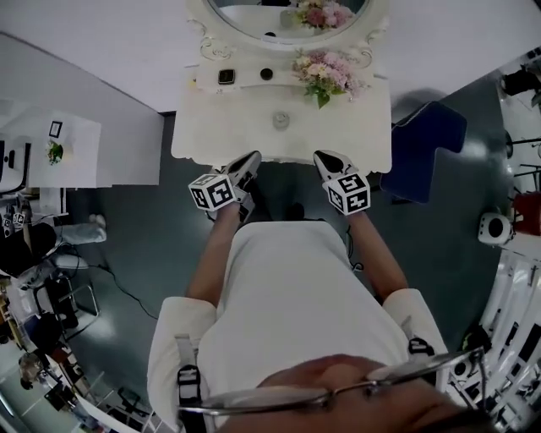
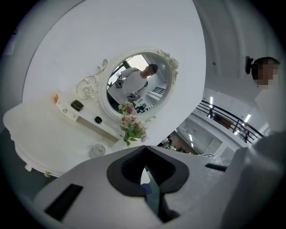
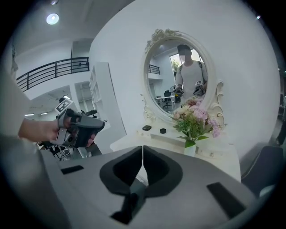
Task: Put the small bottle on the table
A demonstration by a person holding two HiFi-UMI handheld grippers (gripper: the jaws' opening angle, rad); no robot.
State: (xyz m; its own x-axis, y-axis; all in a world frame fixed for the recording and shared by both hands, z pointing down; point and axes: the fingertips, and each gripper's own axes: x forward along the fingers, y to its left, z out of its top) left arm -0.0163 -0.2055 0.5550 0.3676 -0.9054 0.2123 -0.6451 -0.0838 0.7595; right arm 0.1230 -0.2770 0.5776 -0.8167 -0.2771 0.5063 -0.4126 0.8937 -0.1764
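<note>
1. Regarding the small bottle (image 1: pixel 281 120): stands on the table (image 1: pixel 203 127), about mid-width, a little back from the front edge; looks upright, touched by nothing.
2. Regarding the left tongs (image 1: pixel 251 161) and right tongs (image 1: pixel 326 160): pressed together, empty, just off the front edge, the bottle ahead between them; neither clearly nearer.
3. Point toward the mirror (image 1: pixel 279 17), slightly downward; left one rolled sideways.
4. Probably placed already.

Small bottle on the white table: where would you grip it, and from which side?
The small bottle seems upright on the table, bare top in front, shelf and flowers behind. Probably clamp its round clear body from the front edge, jaws level.
</note>
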